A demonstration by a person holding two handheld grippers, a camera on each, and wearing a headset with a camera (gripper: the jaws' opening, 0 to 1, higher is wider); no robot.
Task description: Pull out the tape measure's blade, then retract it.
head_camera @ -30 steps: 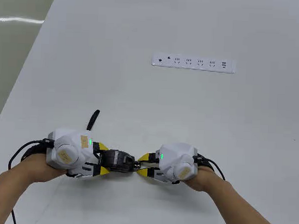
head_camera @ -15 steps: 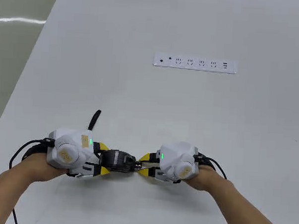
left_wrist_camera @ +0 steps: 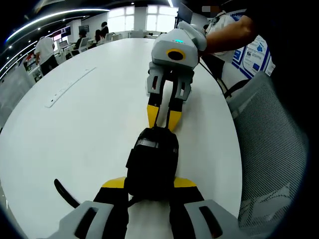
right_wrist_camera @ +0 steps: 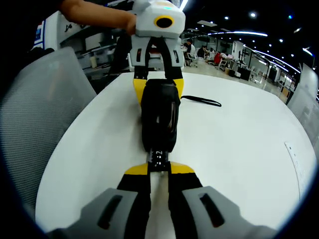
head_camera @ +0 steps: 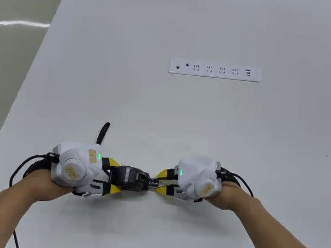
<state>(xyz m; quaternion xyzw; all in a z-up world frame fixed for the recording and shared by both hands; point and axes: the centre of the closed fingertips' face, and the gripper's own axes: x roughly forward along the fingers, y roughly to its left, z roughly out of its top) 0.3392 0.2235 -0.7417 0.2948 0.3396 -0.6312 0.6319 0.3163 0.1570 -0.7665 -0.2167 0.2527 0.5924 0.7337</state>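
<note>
A black tape measure (head_camera: 130,178) lies on the white table near its front edge. My left gripper (head_camera: 112,176) is shut on the case (left_wrist_camera: 152,163), its yellow tips pressed against both sides. My right gripper (head_camera: 161,182) faces it from the right and is shut on the small blade hook (right_wrist_camera: 158,158) at the case's mouth. In the right gripper view the case (right_wrist_camera: 159,114) stands just ahead of the jaws, with only a very short bit of blade out. The black wrist strap (head_camera: 103,133) trails away behind the left gripper.
A white power strip (head_camera: 214,69) lies farther back on the table, right of centre. The table's left edge (head_camera: 24,79) drops to a greenish floor. A mesh chair (left_wrist_camera: 271,149) stands beside the table in the left gripper view.
My right gripper has shifted a little to the right, with the hook in it. The left gripper and case have stayed put.
</note>
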